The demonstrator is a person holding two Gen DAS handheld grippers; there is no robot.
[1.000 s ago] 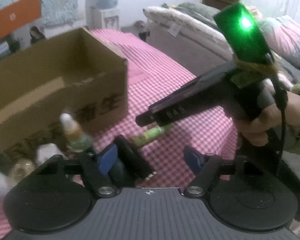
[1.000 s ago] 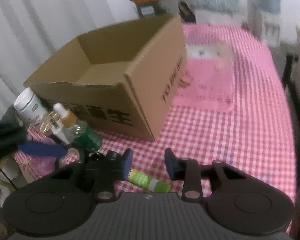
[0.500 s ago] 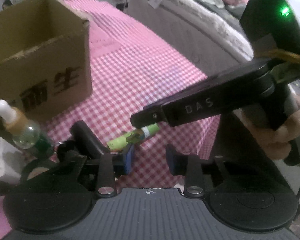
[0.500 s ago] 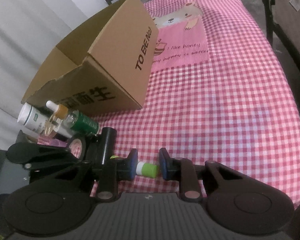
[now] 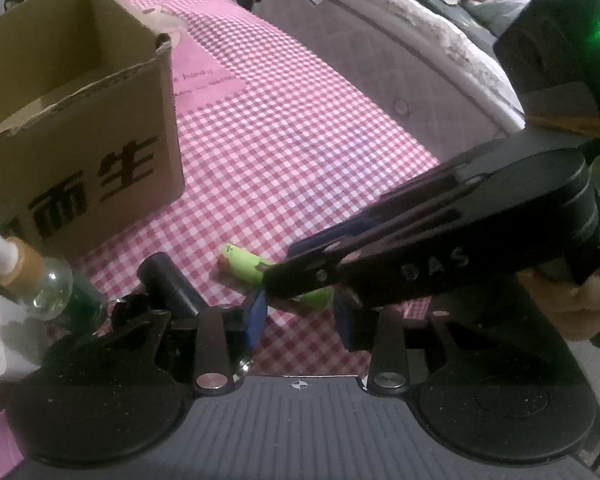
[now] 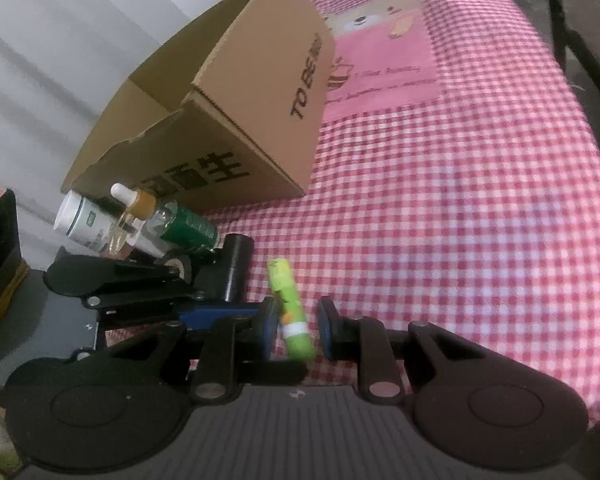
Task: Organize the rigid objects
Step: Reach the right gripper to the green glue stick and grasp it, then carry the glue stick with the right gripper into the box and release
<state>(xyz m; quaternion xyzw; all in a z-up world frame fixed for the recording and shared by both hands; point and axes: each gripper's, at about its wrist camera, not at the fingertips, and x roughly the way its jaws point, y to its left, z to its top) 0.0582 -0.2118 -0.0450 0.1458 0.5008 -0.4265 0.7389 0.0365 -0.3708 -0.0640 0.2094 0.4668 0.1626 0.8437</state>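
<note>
A lime-green tube point(image 6: 291, 312) with a white band sits lengthwise between the blue pads of my right gripper point(image 6: 296, 330), which is shut on it. In the left wrist view the right gripper point(image 5: 278, 278) reaches in from the right over the tube point(image 5: 242, 264), held by a person's hand point(image 5: 580, 300). My left gripper point(image 5: 300, 318) straddles the tube's near end and the right fingertips. Its jaws are opening and its pads do not press on the tube. One left pad point(image 6: 216, 316) shows beside the right gripper.
An open cardboard box point(image 6: 236, 120) stands on the pink checked cloth point(image 6: 440, 220). Near its front corner are a black cylinder point(image 6: 236, 264), a green-labelled dropper bottle point(image 6: 172, 224) and a white bottle point(image 6: 80, 220). A mattress point(image 5: 380, 60) runs along the table's far side.
The right gripper closed round the green tube, which now points along its fingers instead of across. The left gripper narrowed from wide and moved in beside the tube.
</note>
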